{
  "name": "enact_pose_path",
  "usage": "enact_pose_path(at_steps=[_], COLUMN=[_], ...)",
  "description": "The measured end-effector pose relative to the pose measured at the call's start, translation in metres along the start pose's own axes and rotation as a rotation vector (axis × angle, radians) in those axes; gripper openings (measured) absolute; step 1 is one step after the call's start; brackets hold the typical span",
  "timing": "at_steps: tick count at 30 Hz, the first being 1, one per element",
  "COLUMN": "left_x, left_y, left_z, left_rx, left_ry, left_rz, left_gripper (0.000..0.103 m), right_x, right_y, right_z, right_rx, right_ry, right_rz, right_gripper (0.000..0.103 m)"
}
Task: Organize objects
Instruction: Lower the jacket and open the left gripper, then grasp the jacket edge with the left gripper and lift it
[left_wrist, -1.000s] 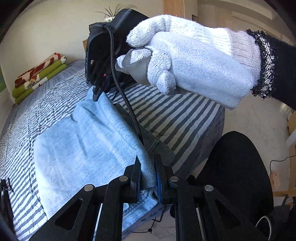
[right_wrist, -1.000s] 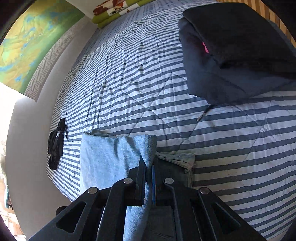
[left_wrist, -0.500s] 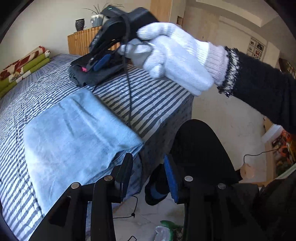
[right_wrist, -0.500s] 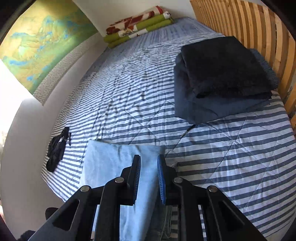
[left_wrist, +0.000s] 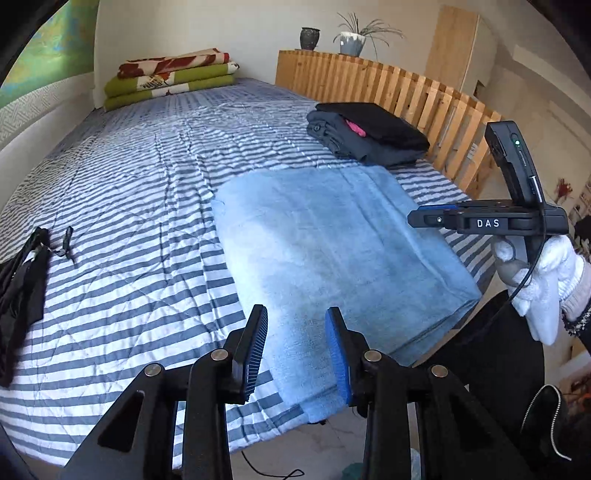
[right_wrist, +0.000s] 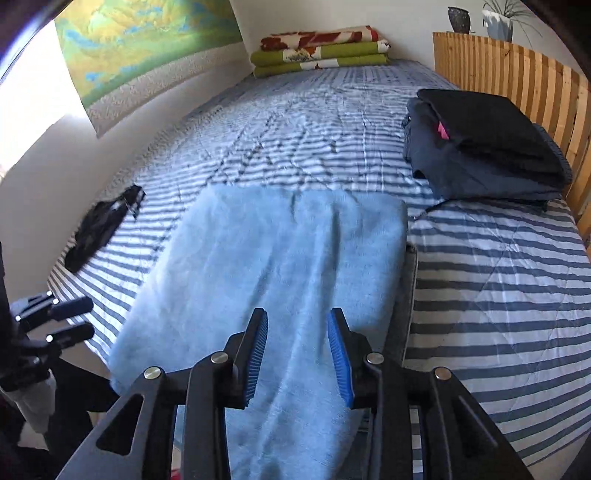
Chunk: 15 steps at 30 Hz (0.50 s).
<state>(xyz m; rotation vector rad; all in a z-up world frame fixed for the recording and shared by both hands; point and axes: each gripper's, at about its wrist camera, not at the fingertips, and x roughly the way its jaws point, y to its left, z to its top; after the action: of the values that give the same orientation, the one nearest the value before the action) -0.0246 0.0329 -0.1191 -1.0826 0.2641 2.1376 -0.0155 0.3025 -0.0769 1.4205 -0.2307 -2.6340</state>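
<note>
Folded light blue jeans (left_wrist: 332, 251) lie flat on the striped bed (left_wrist: 147, 177) near its front edge; they also show in the right wrist view (right_wrist: 277, 258). My left gripper (left_wrist: 297, 350) is open and empty, just above the jeans' near corner. My right gripper (right_wrist: 297, 350) is open and empty over the jeans' near end. The right gripper also shows in the left wrist view (left_wrist: 417, 220), held by a white-gloved hand at the right. A stack of folded dark clothes (left_wrist: 369, 133) sits on the bed by the wooden slatted headboard (left_wrist: 406, 92).
Folded green and red blankets (left_wrist: 170, 77) lie at the far end of the bed. A small black garment (left_wrist: 22, 288) lies at the bed's left edge, also in the right wrist view (right_wrist: 103, 225). Two plant pots (left_wrist: 351, 40) stand on the headboard.
Both grippers opened and let go of the jeans, which now lie folded flat. Both pulled back and up from the bed; the right hand swung out to the right.
</note>
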Motion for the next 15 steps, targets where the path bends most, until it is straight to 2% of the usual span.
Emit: enact_pose_path(at_steps=[2, 4, 6, 7, 9, 11, 15], left_x=[0.027, 0.048, 0.047, 0.042, 0.027, 0.015, 0.033], left_y=[0.001, -0.002, -0.003, -0.002, 0.0, -0.004, -0.006], left_z=[-0.01, -0.03, -0.041, -0.038, -0.028, -0.017, -0.004], left_rx=[0.017, 0.047, 0.063, 0.051, 0.018, 0.04, 0.061], left_ry=[0.073, 0.136, 0.122, 0.123, 0.072, 0.027, 0.045], left_rz=[-0.029, -0.006, 0.001, -0.006, -0.04, -0.032, -0.023], left_gripper=[0.035, 0.035, 0.035, 0.033, 0.033, 0.033, 0.033], right_x=[0.009, 0.016, 0.011, 0.003, -0.015, -0.024, 0.004], right_y=[-0.008, -0.021, -0.033, -0.037, -0.039, -0.032, -0.006], right_z=[-0.014, -0.028, -0.032, -0.029, -0.015, 0.005, 0.052], right_rx=[-0.002, 0.003, 0.033, 0.06, 0.082, 0.066, 0.003], right_ry=[0.045, 0.105, 0.139, 0.126, 0.052, -0.016, -0.048], right_rz=[-0.025, -0.08, -0.074, -0.05, -0.006, 0.019, 0.035], right_gripper=[0.031, 0.03, 0.03, 0.03, 0.03, 0.03, 0.03])
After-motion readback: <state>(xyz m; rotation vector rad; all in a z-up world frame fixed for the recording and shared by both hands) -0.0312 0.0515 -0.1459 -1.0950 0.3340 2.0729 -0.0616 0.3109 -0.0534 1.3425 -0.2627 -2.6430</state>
